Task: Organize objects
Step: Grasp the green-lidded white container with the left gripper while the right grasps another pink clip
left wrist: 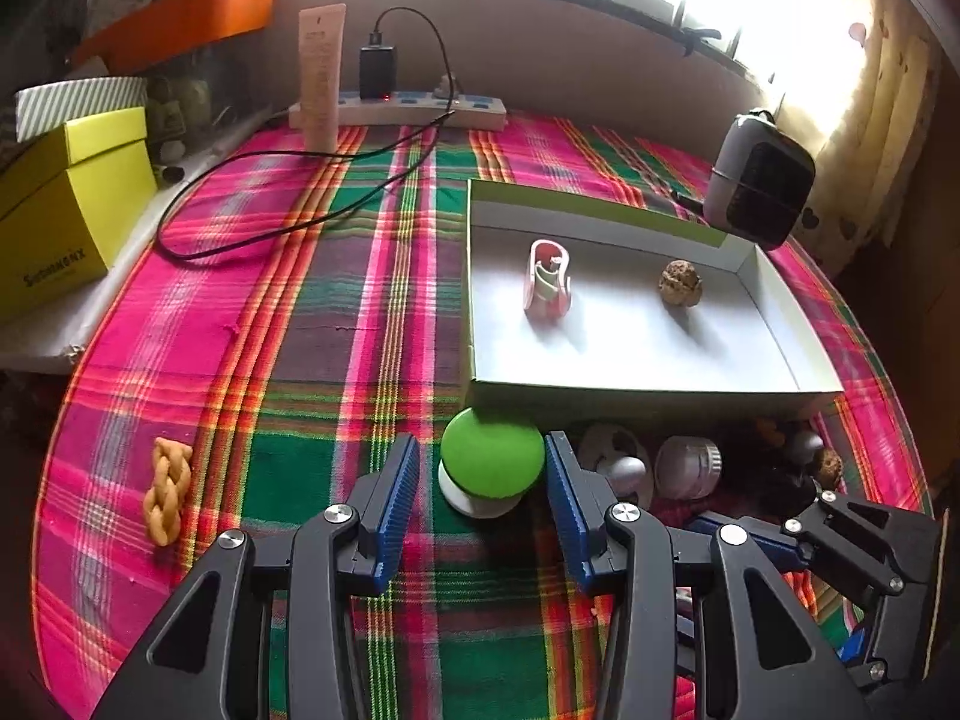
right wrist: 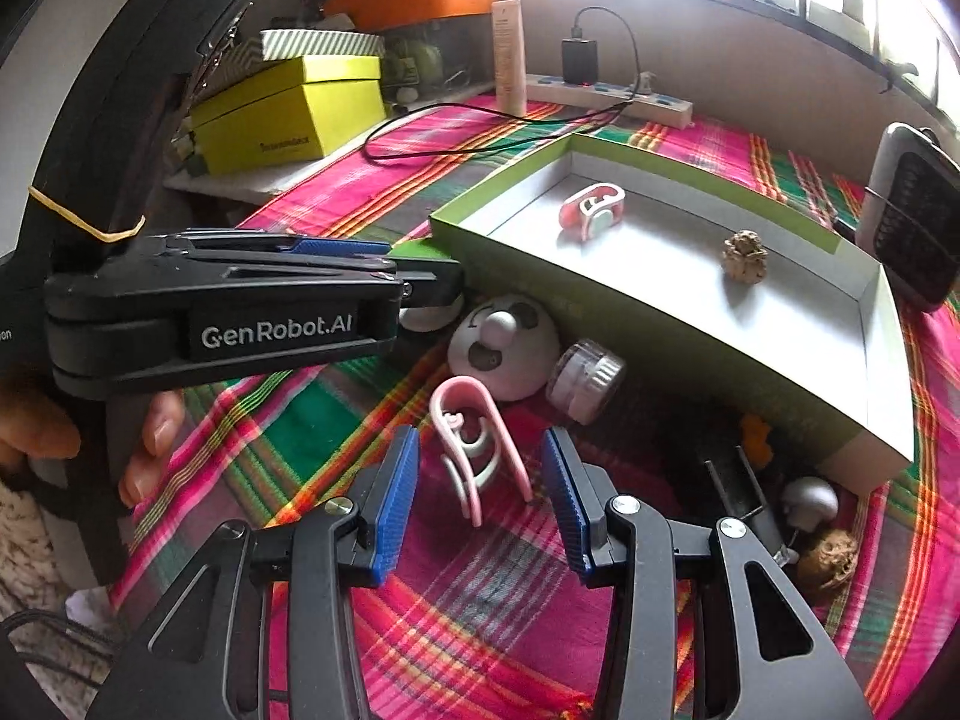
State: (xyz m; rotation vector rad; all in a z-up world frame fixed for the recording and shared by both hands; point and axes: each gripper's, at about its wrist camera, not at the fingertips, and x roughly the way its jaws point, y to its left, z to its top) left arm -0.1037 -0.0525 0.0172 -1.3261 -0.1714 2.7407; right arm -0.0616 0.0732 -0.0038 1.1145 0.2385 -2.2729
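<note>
**A:** Where do your tongs stand?

**B:** My left gripper [left wrist: 483, 480] is spread around the green-capped white tub [left wrist: 492, 468], which sits on the plaid cloth [left wrist: 300, 360] just before the near wall of the shallow box [left wrist: 600, 387]. Its pads stand clear of the cap on both sides, so nothing is held. My right gripper [right wrist: 480, 468] is parted too, with the pink clip [right wrist: 474, 444] between its pads but not pinched.

**A:** How will the clip handle?

**B:** Light, I judge, thin plastic and springy, with loops that could flex or skid. I would close across its two long outer sides, low down, and gently.

**A:** And the tub?

**B:** Stiff, smooth and round; it may slip, so I would grip below the cap's widest part. Another pink clip [left wrist: 547, 279] and a knobbly brown nut [left wrist: 680, 282] already lie in the box.
</note>
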